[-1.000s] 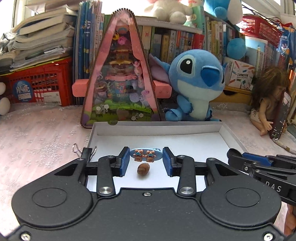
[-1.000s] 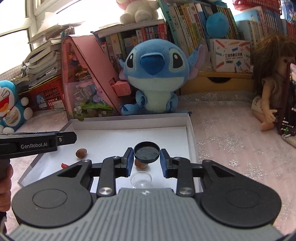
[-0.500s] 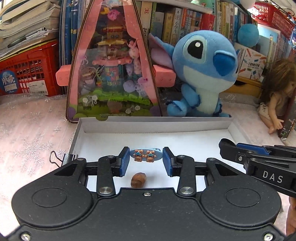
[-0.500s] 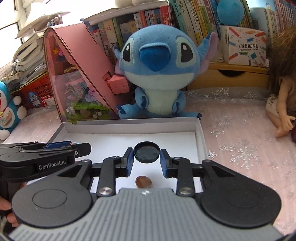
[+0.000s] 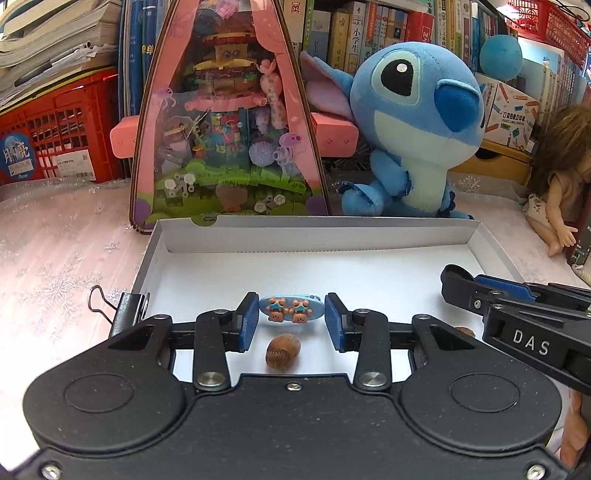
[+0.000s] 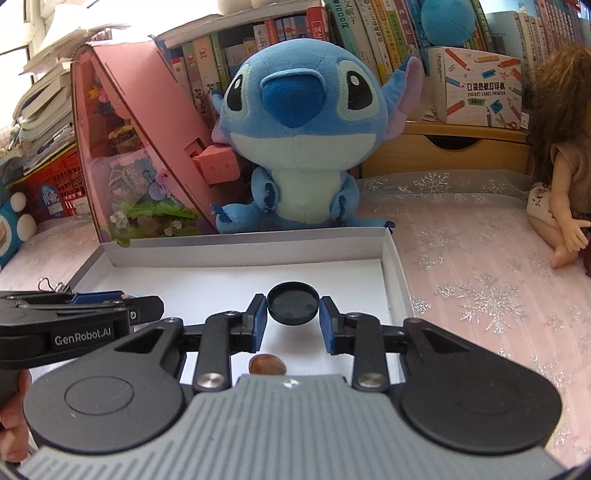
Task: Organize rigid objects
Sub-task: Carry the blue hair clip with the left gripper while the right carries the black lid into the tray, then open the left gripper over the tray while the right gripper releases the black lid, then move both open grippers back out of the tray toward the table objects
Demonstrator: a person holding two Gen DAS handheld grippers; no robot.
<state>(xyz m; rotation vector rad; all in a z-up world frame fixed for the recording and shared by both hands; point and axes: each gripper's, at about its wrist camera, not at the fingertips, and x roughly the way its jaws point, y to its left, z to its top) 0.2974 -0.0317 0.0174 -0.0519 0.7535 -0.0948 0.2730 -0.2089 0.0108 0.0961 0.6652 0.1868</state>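
Both of your grippers have come forward and lower over the white box (image 5: 491, 243) since a second ago, so the toys behind it now loom larger. Closest to you, your left gripper (image 5: 291, 317) has its jaws drawn in on a small blue oval clip with two bear faces (image 5: 291, 309), held off the box floor. Just below it a brown nut (image 5: 283, 350) lies on the white floor. Your right gripper (image 6: 292, 319) has its jaws closed narrowly on a black round cap (image 6: 293, 302), also held in the air above the box. A second brown nut (image 6: 267, 364) lies on the box floor beneath it. Each gripper shows at the edge of the other's view, so the two sit side by side. At the box's left wall a black binder clip (image 5: 127, 312) is fastened to the rim. Beyond the box, on the pink snowflake-patterned surface (image 6: 480, 266), stand a pink triangular toy house (image 5: 225, 122) and a blue plush toy (image 6: 303, 140), both just beside the far wall. A doll (image 6: 557, 177) sits further right. Farthest back are rows of books (image 5: 354, 33) and a red crate (image 5: 59, 125).
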